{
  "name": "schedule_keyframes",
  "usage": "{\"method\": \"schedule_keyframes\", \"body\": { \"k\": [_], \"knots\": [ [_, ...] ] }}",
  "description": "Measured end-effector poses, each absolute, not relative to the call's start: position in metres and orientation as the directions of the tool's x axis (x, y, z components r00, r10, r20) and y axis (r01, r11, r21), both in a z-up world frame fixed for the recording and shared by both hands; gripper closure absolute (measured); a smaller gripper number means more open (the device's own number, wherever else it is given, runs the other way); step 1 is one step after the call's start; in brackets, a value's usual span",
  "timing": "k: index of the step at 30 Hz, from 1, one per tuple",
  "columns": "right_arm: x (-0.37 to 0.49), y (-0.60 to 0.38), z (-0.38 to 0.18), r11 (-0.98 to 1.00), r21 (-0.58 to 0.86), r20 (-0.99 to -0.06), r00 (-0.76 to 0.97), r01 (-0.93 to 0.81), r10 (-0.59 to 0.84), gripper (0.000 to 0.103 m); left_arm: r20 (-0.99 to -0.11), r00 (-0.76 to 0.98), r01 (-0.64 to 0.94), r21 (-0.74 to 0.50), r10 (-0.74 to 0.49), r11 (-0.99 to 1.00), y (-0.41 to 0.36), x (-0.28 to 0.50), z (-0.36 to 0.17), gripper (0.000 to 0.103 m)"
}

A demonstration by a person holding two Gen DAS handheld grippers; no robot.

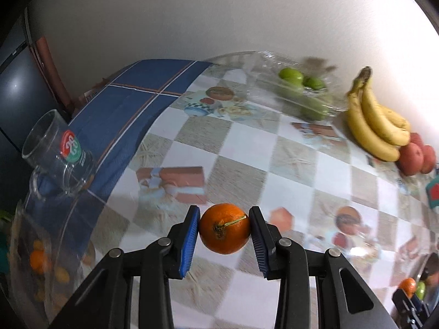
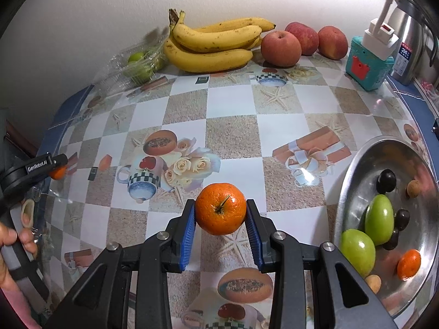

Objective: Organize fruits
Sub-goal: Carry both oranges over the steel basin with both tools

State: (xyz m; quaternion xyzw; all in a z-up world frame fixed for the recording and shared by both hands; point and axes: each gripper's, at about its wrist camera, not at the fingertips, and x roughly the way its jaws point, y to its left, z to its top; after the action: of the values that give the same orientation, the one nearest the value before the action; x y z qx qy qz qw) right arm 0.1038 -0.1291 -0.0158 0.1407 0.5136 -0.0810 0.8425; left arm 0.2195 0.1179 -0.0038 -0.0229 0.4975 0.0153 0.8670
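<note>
Each claw, left [image 1: 224, 229] and right [image 2: 221, 209], is clamped on a tangerine. The steel bowl [image 2: 354, 170] at four o'clock already holds mixed fruit. Bananas [image 2: 211, 45] and apples [image 2: 281, 48] remain at twelve o'clock; the glass jar [image 1: 33, 246] apparently holds citrus.

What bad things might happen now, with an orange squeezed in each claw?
1. The left gripper and right gripper each pinch a round orange by its sides only; either might slip out and roll across the table.
2. Dropped into the metal bowl, an orange could bump the green fruits.
3. The glass mug near the left side could be knocked.
</note>
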Motion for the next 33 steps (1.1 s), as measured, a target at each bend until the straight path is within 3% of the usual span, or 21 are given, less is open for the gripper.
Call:
{"method": "schedule_keyframes", "body": {
  "k": [12,19,26,33],
  "knots": [
    [0.066,-0.16,0.009,0.923,0.196,-0.871,0.491,0.331,0.008,0.066,-0.845,0.527,0.046,-0.076,-0.089,0.996,0.057,0.15,0.03,0.064],
    [0.026,-0.203,0.021,0.884,0.195,-0.863,0.502,0.425,-0.051,0.066,-0.824,0.524,0.224,-0.11,-0.214,0.968,-0.01,0.101,0.045,0.064],
    [-0.018,-0.244,0.018,0.837,0.187,-0.871,0.48,0.514,-0.1,0.066,-0.832,0.406,0.378,-0.226,-0.38,0.898,-0.067,0.065,0.04,0.064],
    [-0.049,-0.27,0.009,0.812,0.161,-0.892,0.436,0.56,-0.124,0.066,-0.839,0.289,0.48,-0.29,-0.461,0.828,-0.12,0.043,0.026,0.064]
  ]
}}
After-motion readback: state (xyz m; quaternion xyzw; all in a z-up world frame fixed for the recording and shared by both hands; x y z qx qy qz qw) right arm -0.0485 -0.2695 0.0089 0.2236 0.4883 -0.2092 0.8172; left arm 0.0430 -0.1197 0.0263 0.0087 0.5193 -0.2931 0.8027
